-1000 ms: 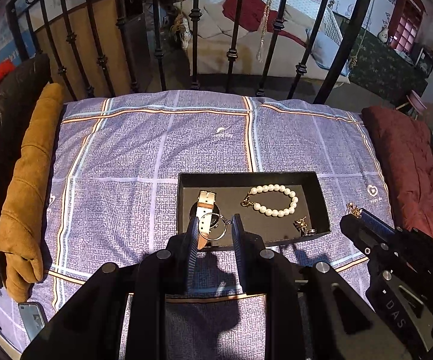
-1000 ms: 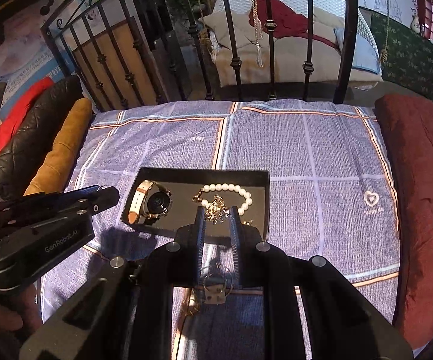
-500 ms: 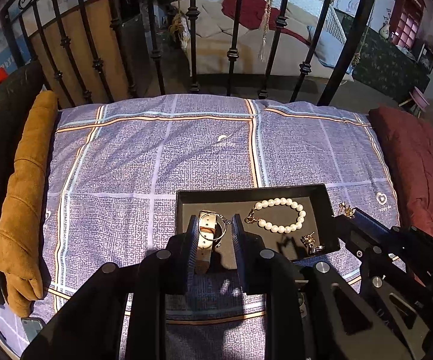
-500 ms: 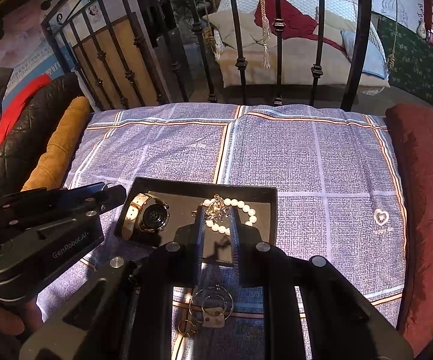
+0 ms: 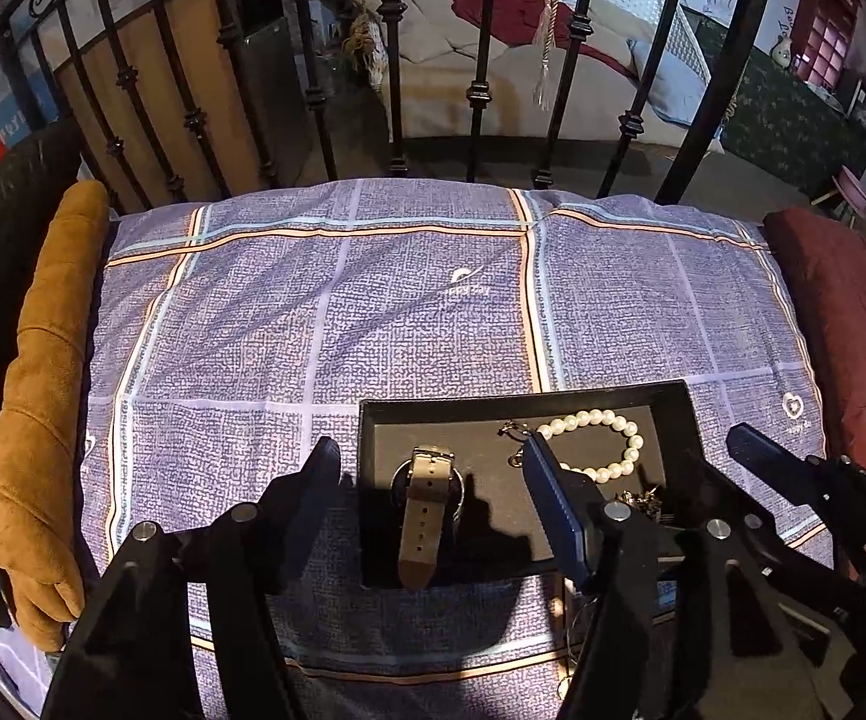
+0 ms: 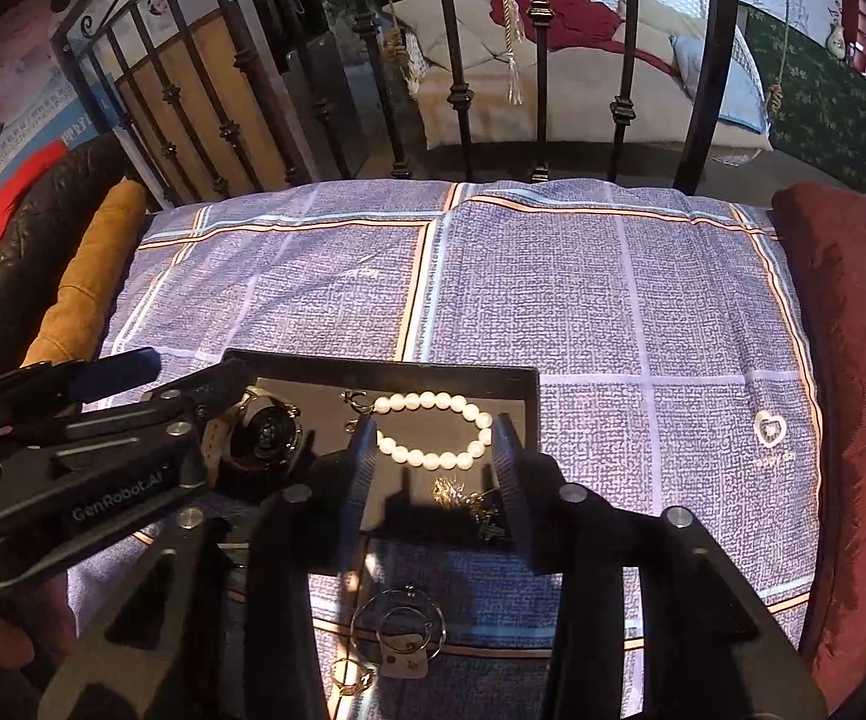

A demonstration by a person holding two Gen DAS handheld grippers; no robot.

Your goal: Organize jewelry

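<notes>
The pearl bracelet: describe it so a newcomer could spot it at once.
On the checked purple bedspread lies a shallow black tray. The pearl bracelet lies in its right half, beside the watch and above a small gold tangle. It alone is a ring of round white beads.

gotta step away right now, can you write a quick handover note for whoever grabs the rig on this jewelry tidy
Left gripper: jaws have just been opening, nothing pinched; the watch lies between them in the black tray.
Right gripper: jaws also just opening, empty, over the gold chain that now lies in the tray.
In the tray: watch at the left, pearl bracelet at the middle, gold chain near the front right.
Left to do: hoop earrings on a card and a small gold ring lie on the bedspread in front of the tray.
</notes>
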